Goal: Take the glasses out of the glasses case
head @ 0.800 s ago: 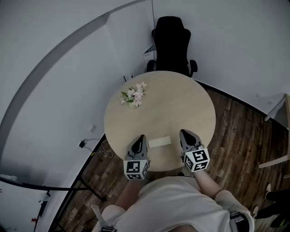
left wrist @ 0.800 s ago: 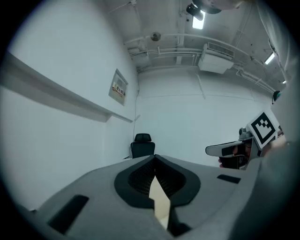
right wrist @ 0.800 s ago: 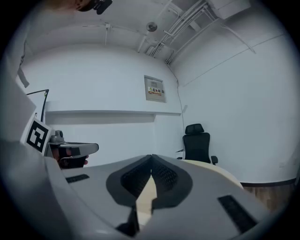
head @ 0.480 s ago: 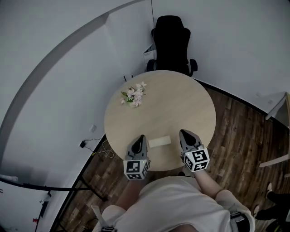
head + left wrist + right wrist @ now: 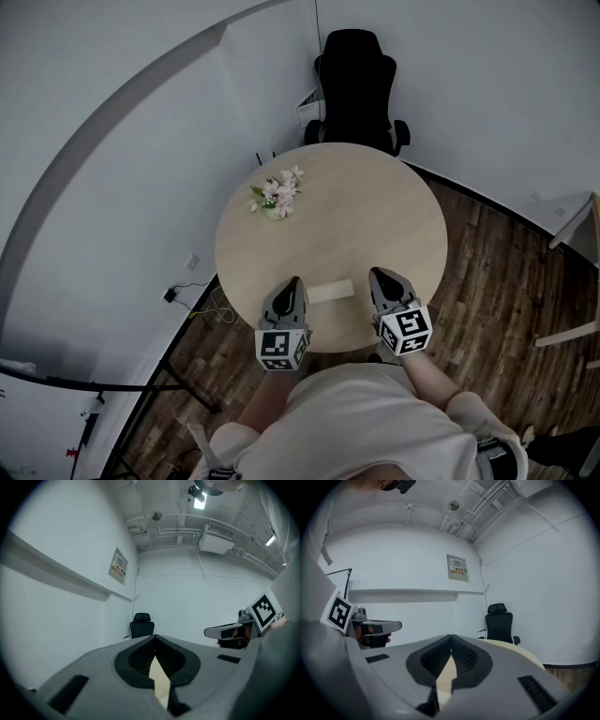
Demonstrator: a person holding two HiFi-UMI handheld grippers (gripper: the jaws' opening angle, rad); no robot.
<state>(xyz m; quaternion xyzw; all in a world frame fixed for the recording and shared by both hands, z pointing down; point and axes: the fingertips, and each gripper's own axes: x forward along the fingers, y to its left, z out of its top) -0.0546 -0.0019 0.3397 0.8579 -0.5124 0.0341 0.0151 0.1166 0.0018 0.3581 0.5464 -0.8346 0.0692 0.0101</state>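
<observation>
A closed cream glasses case (image 5: 330, 292) lies near the front edge of the round wooden table (image 5: 356, 216); no glasses show. My left gripper (image 5: 292, 282) hovers just left of the case and my right gripper (image 5: 377, 275) just right of it, neither touching it. Both point level across the table. In the left gripper view the jaws (image 5: 154, 638) meet at their tips with nothing between them. The right gripper view shows the same (image 5: 451, 638). The case is hidden in both gripper views.
A small bunch of pink and white flowers (image 5: 277, 199) sits at the table's far left. A black office chair (image 5: 356, 89) stands behind the table against the white wall. Cables (image 5: 192, 305) lie on the wooden floor at the left.
</observation>
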